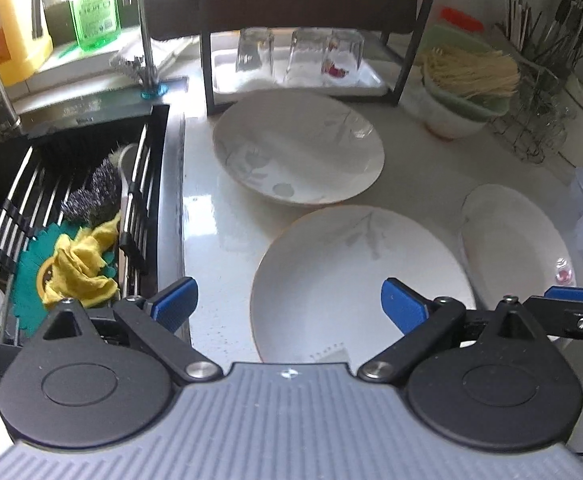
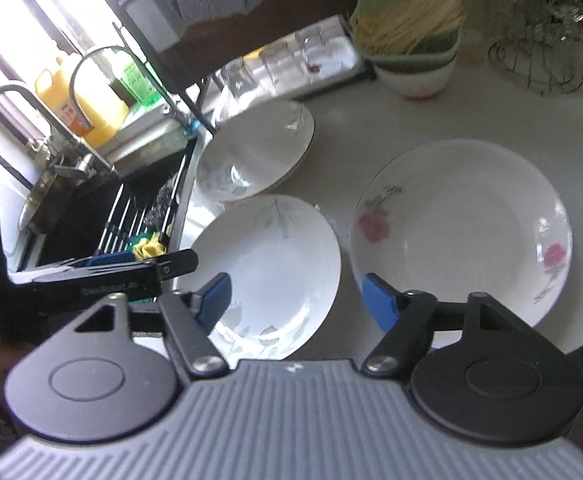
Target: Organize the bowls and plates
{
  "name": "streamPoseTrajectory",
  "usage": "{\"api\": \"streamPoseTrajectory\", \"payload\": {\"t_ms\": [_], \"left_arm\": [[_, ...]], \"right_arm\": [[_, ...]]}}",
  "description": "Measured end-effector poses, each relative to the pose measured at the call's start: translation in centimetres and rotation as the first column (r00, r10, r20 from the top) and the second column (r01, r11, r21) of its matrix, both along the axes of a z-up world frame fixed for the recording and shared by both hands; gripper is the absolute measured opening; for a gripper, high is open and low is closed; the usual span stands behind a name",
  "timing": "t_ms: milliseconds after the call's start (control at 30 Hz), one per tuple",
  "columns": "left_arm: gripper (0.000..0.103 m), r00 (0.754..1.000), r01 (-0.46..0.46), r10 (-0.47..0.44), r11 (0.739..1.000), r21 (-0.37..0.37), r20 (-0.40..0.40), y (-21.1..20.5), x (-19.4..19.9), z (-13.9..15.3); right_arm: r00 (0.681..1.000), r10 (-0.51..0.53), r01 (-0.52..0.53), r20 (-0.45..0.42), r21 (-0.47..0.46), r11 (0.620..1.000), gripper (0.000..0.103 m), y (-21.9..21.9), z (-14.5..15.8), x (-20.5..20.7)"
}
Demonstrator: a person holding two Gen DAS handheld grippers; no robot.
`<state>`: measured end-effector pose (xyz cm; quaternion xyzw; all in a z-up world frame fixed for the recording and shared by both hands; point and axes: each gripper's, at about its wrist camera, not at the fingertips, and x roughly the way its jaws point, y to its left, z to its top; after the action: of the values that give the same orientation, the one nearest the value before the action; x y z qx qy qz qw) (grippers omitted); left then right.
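A glossy white desk (image 1: 227,240) adjoins a black sink (image 1: 71,128). Beyond the sink, a faucet (image 2: 15,108) stands against a bright, backlit window (image 2: 23,12).

You have three plates on the counter (image 1: 207,240), right of the sink (image 1: 159,184). Near plate (image 1: 355,280) sits just before the far plate (image 1: 297,148); rose plate (image 2: 463,224) lies right of the near one. Rack (image 1: 407,60) with upturned glasses (image 1: 299,56) stands behind the far plate. Stacked bowls (image 1: 451,116) stand right of the rack.

Yellow jug (image 1: 7,28) label, green bottle (image 1: 95,8) label: print too blurred to read.
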<state>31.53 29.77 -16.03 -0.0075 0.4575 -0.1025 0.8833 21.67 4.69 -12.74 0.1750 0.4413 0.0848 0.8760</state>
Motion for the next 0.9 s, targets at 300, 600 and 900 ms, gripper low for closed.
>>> {"api": "streamPoseTrajectory", "payload": {"t_ms": [300, 600, 900], "left_arm": [[0.074, 0.998, 0.021, -0.023, 0.998, -0.052, -0.05, 0.8, 1.7, -3.3], [0.047, 0.995, 0.041, -0.049, 0.995, -0.088, -0.085, 1.9, 4.2, -5.2], [0.034, 0.992, 0.071, -0.085, 0.986, -0.148, -0.09, 1.8, 5.7, -5.9]], "right_arm": [[0.993, 0.0, 0.002, -0.116, 0.011, 1.0, 0.049, 1.4, -3.2, 2.1], [0.978, -0.092, 0.097, -0.187, 0.019, 0.995, 0.038, 1.2, -5.3, 3.6], [0.957, -0.153, 0.164, -0.246, 0.024, 0.986, 0.018, 0.8, -7.1, 4.9]]}}
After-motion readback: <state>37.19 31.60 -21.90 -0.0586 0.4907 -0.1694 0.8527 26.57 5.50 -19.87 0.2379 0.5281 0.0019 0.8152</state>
